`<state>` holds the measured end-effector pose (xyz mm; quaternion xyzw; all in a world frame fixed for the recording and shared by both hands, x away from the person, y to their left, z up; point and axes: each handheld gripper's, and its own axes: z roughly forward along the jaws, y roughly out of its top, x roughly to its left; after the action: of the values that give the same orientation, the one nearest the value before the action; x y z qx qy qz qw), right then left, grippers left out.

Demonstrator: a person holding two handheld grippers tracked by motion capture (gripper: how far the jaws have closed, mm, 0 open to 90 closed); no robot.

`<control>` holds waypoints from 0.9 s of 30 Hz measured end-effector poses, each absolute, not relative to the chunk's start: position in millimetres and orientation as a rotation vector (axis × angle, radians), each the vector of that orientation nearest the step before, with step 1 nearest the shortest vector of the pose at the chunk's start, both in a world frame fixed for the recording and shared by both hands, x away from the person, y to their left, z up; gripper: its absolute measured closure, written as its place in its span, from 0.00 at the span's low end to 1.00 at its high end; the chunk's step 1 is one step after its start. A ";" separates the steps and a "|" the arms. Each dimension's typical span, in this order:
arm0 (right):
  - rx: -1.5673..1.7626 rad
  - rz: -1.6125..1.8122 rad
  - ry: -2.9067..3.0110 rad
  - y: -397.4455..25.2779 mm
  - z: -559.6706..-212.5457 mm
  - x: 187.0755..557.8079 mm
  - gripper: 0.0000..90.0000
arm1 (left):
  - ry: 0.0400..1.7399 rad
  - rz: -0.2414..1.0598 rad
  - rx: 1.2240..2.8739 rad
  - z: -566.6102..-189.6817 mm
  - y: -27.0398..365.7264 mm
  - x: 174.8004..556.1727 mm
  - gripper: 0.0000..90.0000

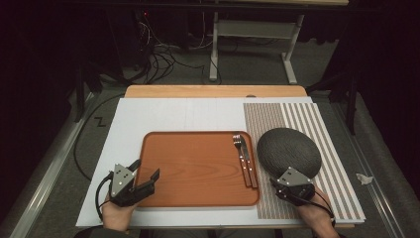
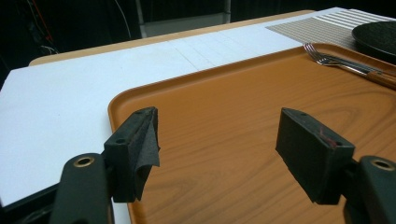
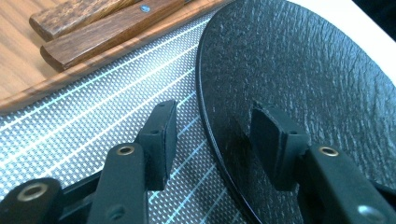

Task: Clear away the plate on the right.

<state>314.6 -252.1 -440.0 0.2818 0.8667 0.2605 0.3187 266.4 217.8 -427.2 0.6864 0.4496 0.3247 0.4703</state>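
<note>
Slate-black textured plate point(image 3: 317, 79) is lying on the striped placemat point(image 3: 93, 135), at 3 o'clock of the wooden tray point(image 1: 198, 168). Right gripper point(image 3: 212, 140) is straddling its near rim, jaws parted, not yet clamped: seat the rim deep before closing, lift level. Left gripper point(image 2: 219, 144) is hovering open over the tray's 8 o'clock corner.

The plate point(image 3: 317, 74) looks like matt black stone, pebbly and rough. The tray point(image 2: 243, 140) is smooth wood-grain laminate with a slight sheen. The placemat point(image 3: 93, 135) is a fine woven mesh. Fork point(image 2: 327, 58) is shiny metal, its handle point(image 3: 112, 30) dark wood.
</note>
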 end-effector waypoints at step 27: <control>0.634 0.505 2.214 -236.1 -441.9 314.7 0.61 | 1.102 0.791 1.681 -427.1 218.3 266.4 0.33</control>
<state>314.7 -236.1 -441.9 0.2484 0.8678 0.1980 0.3821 266.4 218.3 -427.1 0.6864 0.4499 0.3231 0.4712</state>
